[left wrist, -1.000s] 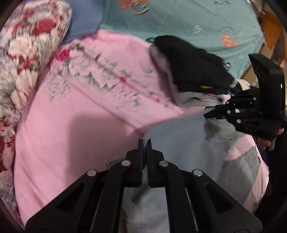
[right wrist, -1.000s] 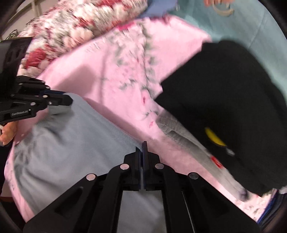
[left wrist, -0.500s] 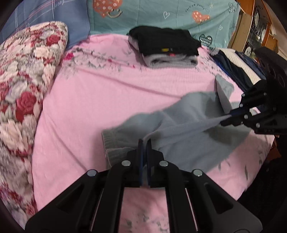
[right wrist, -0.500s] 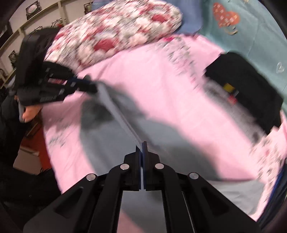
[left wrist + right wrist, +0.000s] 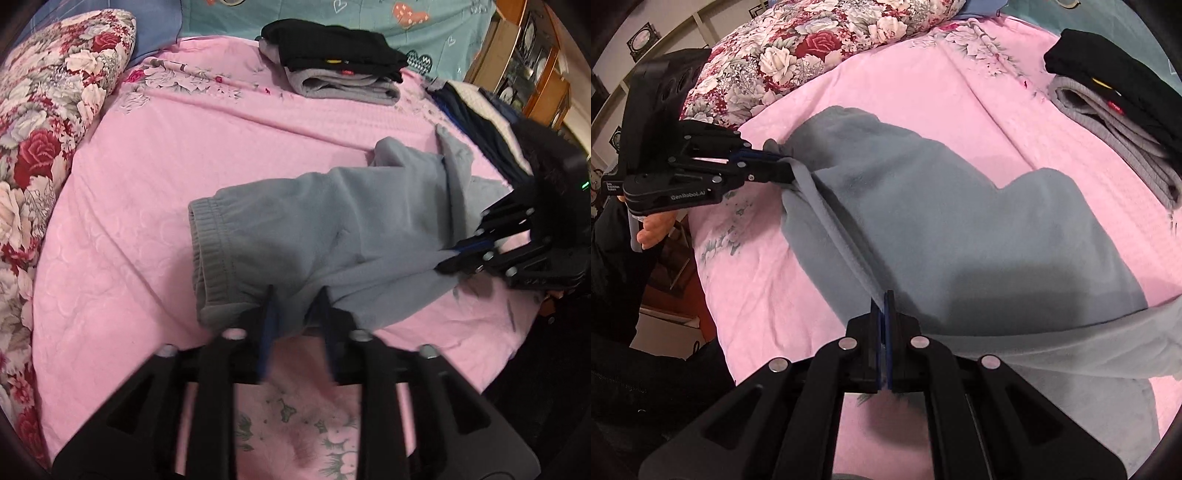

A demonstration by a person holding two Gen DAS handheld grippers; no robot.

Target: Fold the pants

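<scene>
Grey pants (image 5: 332, 229) lie spread on the pink bed sheet (image 5: 155, 177), roughly mid-bed, w/ the ribbed waistband (image 5: 207, 251) at the pants' left end in the left wrist view.

Left gripper (image 5: 295, 314) sits at the pants' near edge, just right of the waistband. Its jaws have just been opening and now stand apart, released; cloth edge lies between them but the pads don't press on it.

Right gripper (image 5: 882, 317) is at the pants' near edge further along, jaws clenched on a thin fold of the grey fabric, which runs taut from it toward the left gripper.

A hand (image 5: 655, 225) shows under the left gripper's body, dark sleeve below it.

Beyond the pants, at the far side of the bed: a folded stack of clothes (image 5: 340, 74), black on top, grey beneath. Floral pillow (image 5: 48, 122) lies left of the pants. Dark garments (image 5: 476, 122) are piled right of the pants, near the bed's edge.
</scene>
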